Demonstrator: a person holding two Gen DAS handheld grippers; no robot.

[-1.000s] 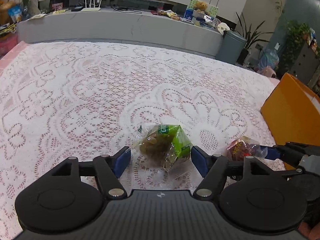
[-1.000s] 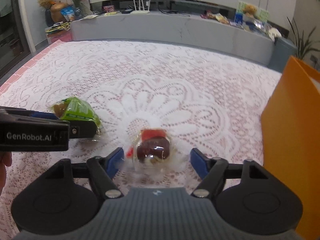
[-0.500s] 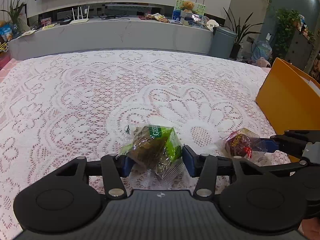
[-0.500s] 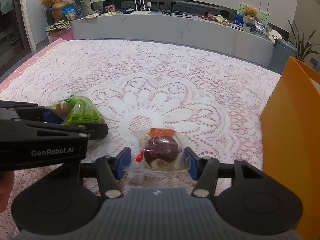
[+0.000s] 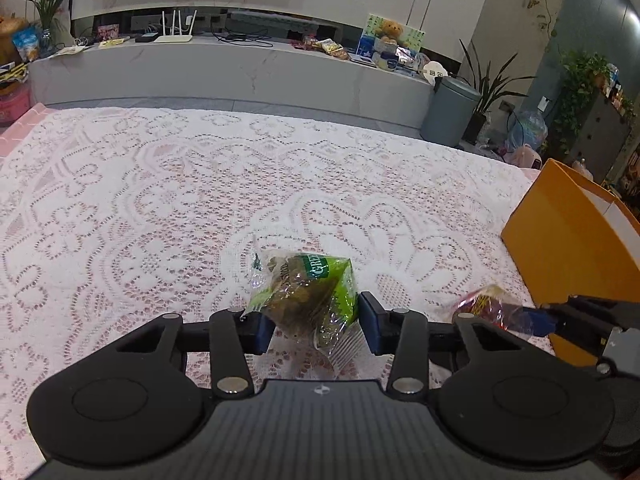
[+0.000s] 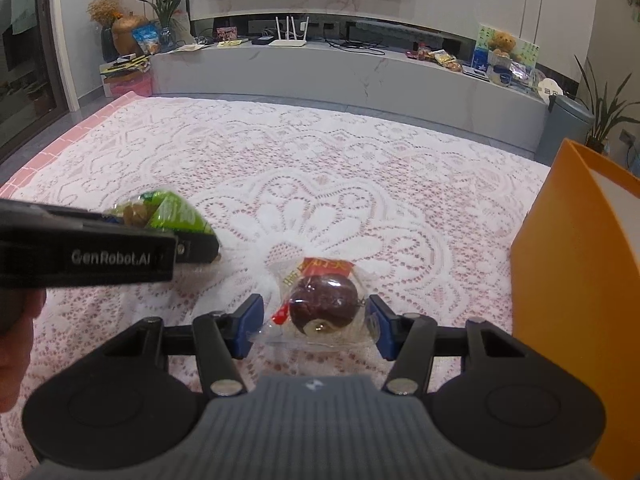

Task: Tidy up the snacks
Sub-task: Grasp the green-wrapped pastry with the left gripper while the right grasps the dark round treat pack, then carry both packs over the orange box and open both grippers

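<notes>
My left gripper (image 5: 316, 326) is shut on a green-wrapped snack (image 5: 308, 296) and holds it just above the lace tablecloth (image 5: 160, 208). It also shows in the right wrist view (image 6: 176, 216), gripped at the left. My right gripper (image 6: 316, 330) is shut on a clear-wrapped dark round snack with a red label (image 6: 322, 300), lifted a little off the cloth. That snack also shows in the left wrist view (image 5: 486, 306) at the right.
An open orange box (image 6: 580, 280) stands at the right edge of the table, also in the left wrist view (image 5: 568, 240). Behind the table runs a grey counter (image 6: 360, 76) with clutter, and a grey bin (image 5: 450, 110) stands beside it.
Both grippers closed from open onto their snacks and lifted them slightly off the cloth. The cameras tilted up, showing more of the room.
</notes>
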